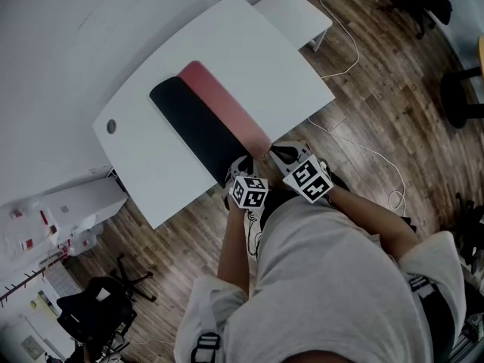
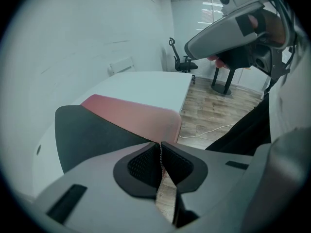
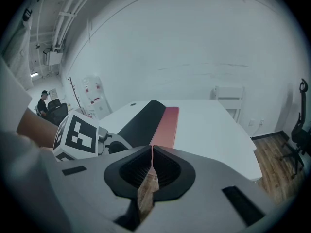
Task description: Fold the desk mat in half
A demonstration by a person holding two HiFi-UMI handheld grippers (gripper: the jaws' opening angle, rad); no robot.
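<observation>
The desk mat lies lengthwise on the white table [image 1: 249, 44], a wide black face [image 1: 193, 127] beside a narrower pink strip [image 1: 227, 104] along its right side. Both grippers are at its near end, by the table's front edge. My left gripper [image 1: 242, 169] [image 2: 159, 149] is shut, with the mat's black near edge [image 2: 92, 130] running into its pads. My right gripper [image 1: 277, 154] [image 3: 152, 152] is shut where the pink strip [image 3: 165, 125] ends. The left gripper's marker cube [image 3: 77, 135] shows in the right gripper view.
A smaller white table [image 1: 295, 13] adjoins the far corner. A white cable [image 1: 352, 51] trails over the wood floor to the right. Office chairs stand at lower left [image 1: 98, 308] and far right [image 1: 461, 97]. A cable hole [image 1: 112, 126] sits near the table's left corner.
</observation>
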